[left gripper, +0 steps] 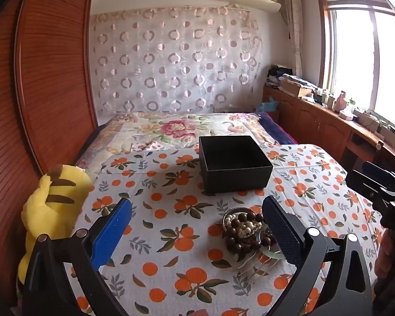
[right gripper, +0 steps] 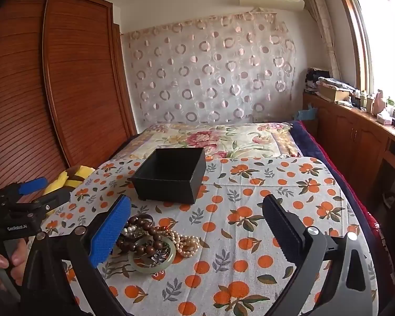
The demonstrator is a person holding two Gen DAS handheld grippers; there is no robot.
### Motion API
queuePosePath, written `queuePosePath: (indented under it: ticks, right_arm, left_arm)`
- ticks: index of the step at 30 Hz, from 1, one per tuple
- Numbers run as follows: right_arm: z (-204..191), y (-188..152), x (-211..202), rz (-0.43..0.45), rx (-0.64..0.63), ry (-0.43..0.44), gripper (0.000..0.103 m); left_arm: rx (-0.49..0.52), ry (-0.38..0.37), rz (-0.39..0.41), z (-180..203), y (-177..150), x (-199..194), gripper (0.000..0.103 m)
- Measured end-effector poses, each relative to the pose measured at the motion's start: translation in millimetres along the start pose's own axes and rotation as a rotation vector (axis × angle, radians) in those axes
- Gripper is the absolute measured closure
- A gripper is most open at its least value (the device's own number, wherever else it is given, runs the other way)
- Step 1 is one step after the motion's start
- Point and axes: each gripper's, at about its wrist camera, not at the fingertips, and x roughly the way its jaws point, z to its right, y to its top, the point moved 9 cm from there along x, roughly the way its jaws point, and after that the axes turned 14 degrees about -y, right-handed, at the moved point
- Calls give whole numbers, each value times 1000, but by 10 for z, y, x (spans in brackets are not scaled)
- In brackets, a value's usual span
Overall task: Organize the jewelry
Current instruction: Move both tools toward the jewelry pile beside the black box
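Where the orange-print cloth [right gripper: 250, 184] covers the table, the items lie as follows.

Item one: black box [right gripper: 171, 176], square, lidless, nothing visible in the part of its inside that shows; it stands toward the far edge of the cloth, well apart from the jewelry.

Item two: jewelry pile [right gripper: 155, 242], on the near part of the cloth. It comprises a dark brown wooden bead strand [right gripper: 142, 226], a pale green bangle [right gripper: 172, 256] lying flat, a pearl strand [right gripper: 187, 242] bunched at the right of the heap, and smaller pieces too tangled to tell apart. In the left wrist view the same pile [left gripper: 246, 230] sits just beside the inner face of that tool's right finger, partly hidden by it.

Item three: left gripper [left gripper: 197, 226], jaws spread wide, nothing between the pads; blue pad on one finger, dark pad on the other. It hangs above the cloth, tilted down. A person's hand [right gripper: 2, 260] holds its handle.

Item four: right gripper [right gripper: 197, 223], jaws likewise spread wide and pinching nothing; the pile lies just beside its blue left finger, below it on the cloth.

Surroundings: yellow plush toy [left gripper: 50, 210] at the table's left edge; bed with floral cover [right gripper: 218, 139] beyond; wooden wardrobe [right gripper: 73, 73] at left; window [left gripper: 360, 60] at right.
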Motion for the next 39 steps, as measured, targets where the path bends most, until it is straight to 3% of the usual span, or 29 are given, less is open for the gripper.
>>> queuePosePath:
  ticks: [39]
  right_arm:
    - [-17,9,-14,7,2,5,2]
  left_arm:
    - [20,-15,37,95,125,-127,7]
